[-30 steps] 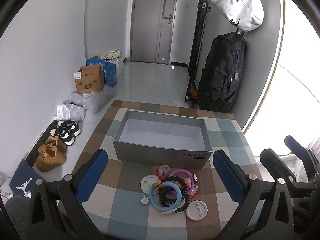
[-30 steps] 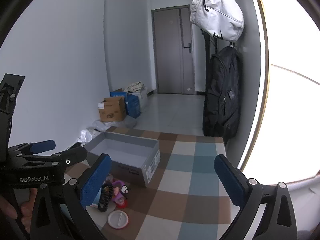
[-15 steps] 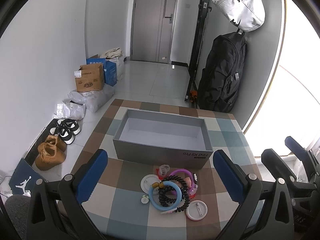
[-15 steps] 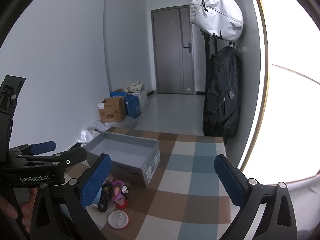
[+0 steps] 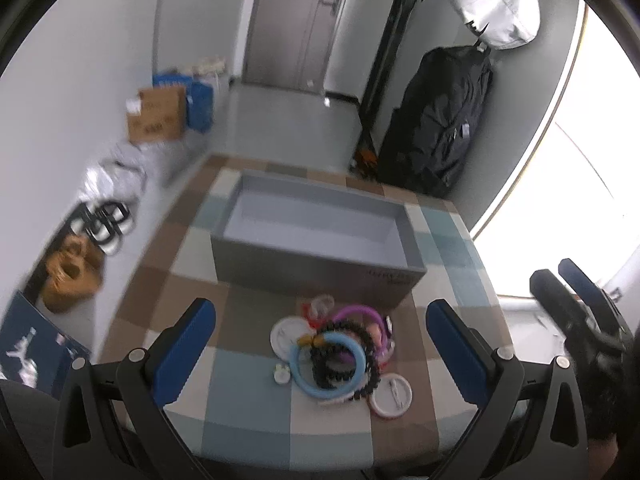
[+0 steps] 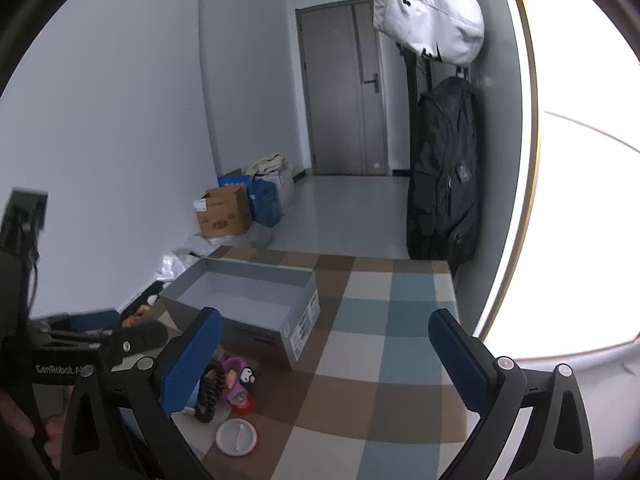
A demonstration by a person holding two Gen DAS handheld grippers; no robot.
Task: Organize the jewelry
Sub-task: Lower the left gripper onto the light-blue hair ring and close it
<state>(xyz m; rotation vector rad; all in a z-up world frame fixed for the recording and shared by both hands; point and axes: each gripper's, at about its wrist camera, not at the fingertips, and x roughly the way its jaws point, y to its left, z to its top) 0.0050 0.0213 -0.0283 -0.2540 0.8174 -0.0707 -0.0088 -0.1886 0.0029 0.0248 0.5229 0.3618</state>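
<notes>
Jewelry pile (image 5: 340, 354) heaped lower centre on the bench (image 5: 248, 380), just before the empty grey box (image 5: 316, 232), presumably its destination; both grippers' jaws wide open, holding nothing.

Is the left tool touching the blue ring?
Apart. The left wrist view shows the open left tool spread wide, checked tablecloth visible between its fingers and the blue ring.

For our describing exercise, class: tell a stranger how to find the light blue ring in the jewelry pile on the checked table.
Start at the open grey box on the checked tablecloth; just in front of its near wall lies a small heap of jewelry. The light blue ring lies at the heap's near left side, overlapped by a black beaded bracelet. It is the only smooth, sky-blue hoop; its neighbours are purple, black or flat white discs.
</notes>
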